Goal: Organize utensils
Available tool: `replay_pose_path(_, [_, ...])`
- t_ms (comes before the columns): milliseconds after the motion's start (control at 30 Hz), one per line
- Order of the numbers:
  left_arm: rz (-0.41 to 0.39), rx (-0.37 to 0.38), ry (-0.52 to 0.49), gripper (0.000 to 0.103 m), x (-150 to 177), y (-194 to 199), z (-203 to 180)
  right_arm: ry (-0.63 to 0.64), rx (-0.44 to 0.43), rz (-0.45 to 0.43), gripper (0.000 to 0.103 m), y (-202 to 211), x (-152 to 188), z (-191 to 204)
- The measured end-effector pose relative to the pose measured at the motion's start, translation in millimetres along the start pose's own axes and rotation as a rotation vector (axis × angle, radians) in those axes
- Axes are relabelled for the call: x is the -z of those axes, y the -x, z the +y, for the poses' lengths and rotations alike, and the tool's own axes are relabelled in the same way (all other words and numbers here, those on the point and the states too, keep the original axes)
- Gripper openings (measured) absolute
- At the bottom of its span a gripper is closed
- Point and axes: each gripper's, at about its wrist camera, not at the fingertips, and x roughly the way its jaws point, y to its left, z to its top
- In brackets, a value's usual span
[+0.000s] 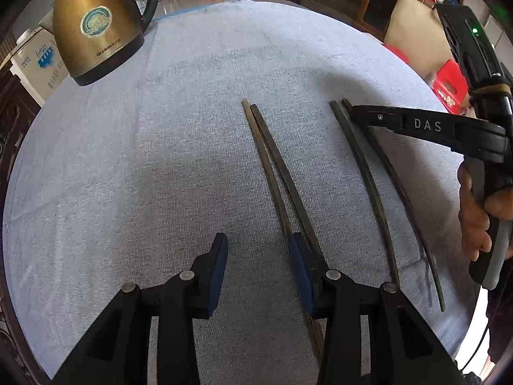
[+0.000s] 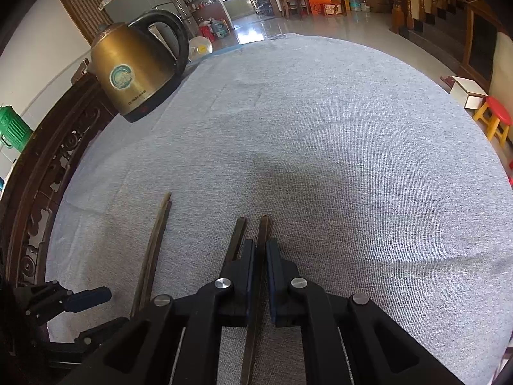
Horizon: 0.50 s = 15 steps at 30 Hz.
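Two pairs of dark chopsticks lie on the grey cloth. One pair [image 1: 272,160] lies in the middle of the left wrist view, running under my left gripper's right finger. My left gripper [image 1: 258,250] is open and empty just above them. The second pair [image 1: 368,173] lies further right. My right gripper [image 2: 260,253] is shut on one chopstick [image 2: 263,234] of that pair near its far end; the other chopstick [image 2: 239,234] lies just left of the fingers. The first pair [image 2: 157,240] shows at left in the right wrist view. The right gripper [image 1: 362,114] also shows in the left wrist view.
A brass electric kettle [image 1: 96,29] [image 2: 138,73] stands at the far left of the cloth-covered table [image 2: 352,160]. A carved dark wood edge [image 2: 41,173] runs along the table's left side. A red stool [image 2: 497,118] stands beyond the right edge.
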Motion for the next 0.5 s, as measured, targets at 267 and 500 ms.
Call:
replay_pose_path(267, [0.036, 0.029, -0.026, 0.042, -11, -8, -12, -0.013, -0.013, 0.003, 0.009, 0, -1, -3])
replay_pose_path(500, [0.026, -0.004, 0.073, 0.042, -39, -18, 12, -0.013, -0.017, 0.003, 0.009, -1, -1, -3])
